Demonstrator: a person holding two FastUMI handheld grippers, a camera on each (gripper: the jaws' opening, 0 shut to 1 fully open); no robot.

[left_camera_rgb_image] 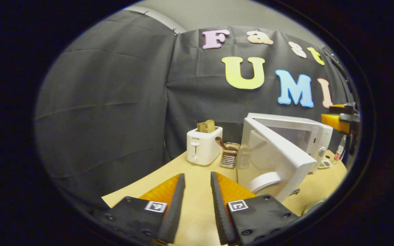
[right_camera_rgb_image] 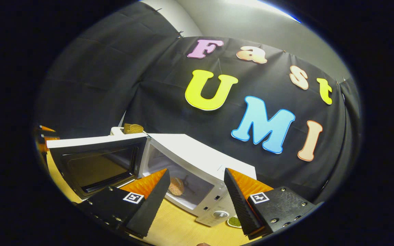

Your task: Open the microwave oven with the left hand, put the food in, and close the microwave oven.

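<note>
**Microwave open, food sitting in the cavity**

Microwave [right_camera_rgb_image: 197, 160]: white box on the light wooden table [left_camera_rgb_image: 197, 201], standing against the black cloth wall. Door [right_camera_rgb_image: 94, 164] swung wide on its left hinge; inner face has a dark frame and dark window. In the left gripper view the door [left_camera_rgb_image: 279, 160] shows its white outer side, edge-on towards the camera. Control panel with a round dial [right_camera_rgb_image: 220, 214] on the right end of the front.

Food [right_camera_rgb_image: 175, 186]: rounded brownish lump, inside the cavity near its left side, seen between the right gripper's fingers.

Left gripper [left_camera_rgb_image: 197, 177]: jaws apart with a narrow gap, nothing between them, held over the table in front of the door.

Right gripper [right_camera_rgb_image: 197, 176]: jaws spread wide, empty, pointing at the microwave's front.

Left of the microwave: white toaster [left_camera_rgb_image: 204, 145] with bread [left_camera_rgb_image: 206, 126] sticking out, then a small glass container [left_camera_rgb_image: 230, 155] just beside it.
</note>
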